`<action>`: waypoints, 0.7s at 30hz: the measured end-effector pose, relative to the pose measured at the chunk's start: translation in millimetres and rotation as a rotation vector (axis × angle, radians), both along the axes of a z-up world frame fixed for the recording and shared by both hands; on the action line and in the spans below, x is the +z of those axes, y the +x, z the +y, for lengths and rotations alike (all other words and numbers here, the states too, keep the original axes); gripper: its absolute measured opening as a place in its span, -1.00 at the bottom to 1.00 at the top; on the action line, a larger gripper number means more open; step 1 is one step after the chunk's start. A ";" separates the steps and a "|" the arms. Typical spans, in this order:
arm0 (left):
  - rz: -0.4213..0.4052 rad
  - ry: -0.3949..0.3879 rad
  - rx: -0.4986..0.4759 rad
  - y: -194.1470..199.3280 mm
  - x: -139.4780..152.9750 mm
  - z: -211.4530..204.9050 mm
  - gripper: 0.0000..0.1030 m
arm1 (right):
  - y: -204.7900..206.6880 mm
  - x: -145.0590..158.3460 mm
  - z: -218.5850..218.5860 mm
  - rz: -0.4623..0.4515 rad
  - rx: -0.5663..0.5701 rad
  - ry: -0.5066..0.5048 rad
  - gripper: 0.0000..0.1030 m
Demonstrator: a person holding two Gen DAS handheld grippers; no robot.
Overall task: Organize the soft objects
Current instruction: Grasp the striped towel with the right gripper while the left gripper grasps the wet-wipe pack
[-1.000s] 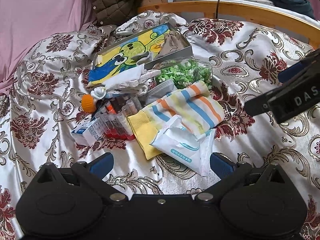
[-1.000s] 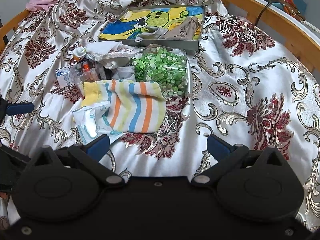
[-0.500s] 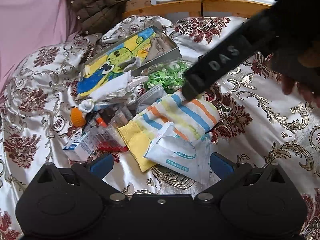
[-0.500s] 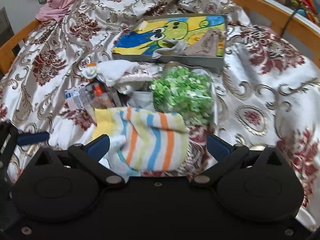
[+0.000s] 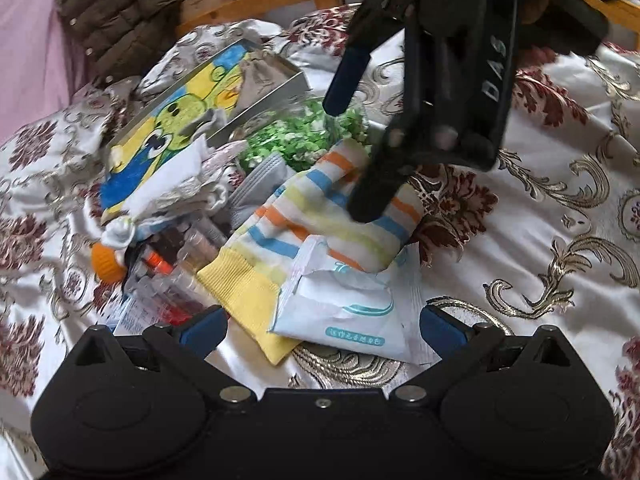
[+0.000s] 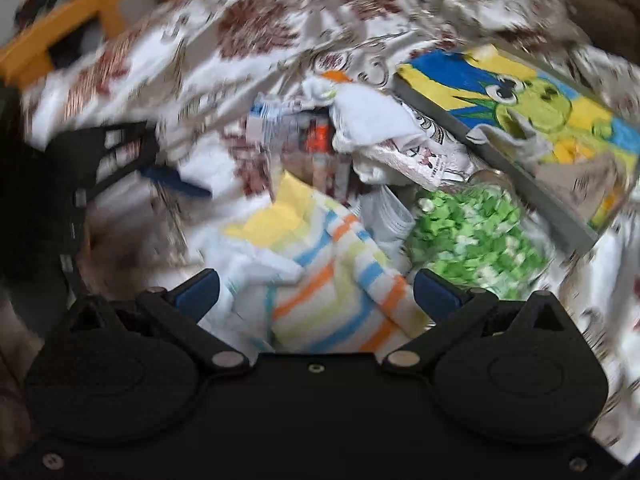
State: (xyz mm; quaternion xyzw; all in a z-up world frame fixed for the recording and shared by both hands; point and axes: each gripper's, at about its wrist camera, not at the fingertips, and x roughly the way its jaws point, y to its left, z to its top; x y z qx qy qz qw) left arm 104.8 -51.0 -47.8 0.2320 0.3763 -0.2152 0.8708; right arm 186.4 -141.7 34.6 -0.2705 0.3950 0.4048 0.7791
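On the floral satin bedspread (image 5: 560, 208), the left gripper (image 5: 320, 326) hovers with fingers spread near a white plastic packet (image 5: 344, 308). The pastel-striped soft sock (image 5: 320, 216) lies centre; the right gripper (image 6: 316, 292), fingers released, straddles it. A bag of green bits (image 6: 472, 236) lies right.

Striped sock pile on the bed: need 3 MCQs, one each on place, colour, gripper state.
1. The white tissue packet lies where?
A. inside the tin
B. partly over the striped sock
C. on the jacket

2. The sock's cuff colour?
A. yellow
B. red
C. black

3. The right gripper is:
A. shut on the sock
B. open above the sock
C. not in view

Key: B, the packet overlaps the sock's near edge; A, the ribbed cuff is yellow; B, both blue fingers stand apart with the sock between and beneath them.
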 end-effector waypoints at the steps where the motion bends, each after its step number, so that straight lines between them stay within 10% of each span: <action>1: -0.002 0.002 -0.022 1.4 -0.4 -0.7 0.98 | 0.5 -1.4 -0.5 -0.017 0.020 -0.036 0.99; 11: 0.018 -0.002 -0.176 19.8 -8.2 -0.9 0.77 | -11.1 -24.6 20.2 -0.120 0.271 -0.256 0.98; 21: 0.081 0.004 -0.209 25.7 -11.1 7.7 0.58 | -37.9 -57.6 38.7 -0.299 0.436 -0.348 0.49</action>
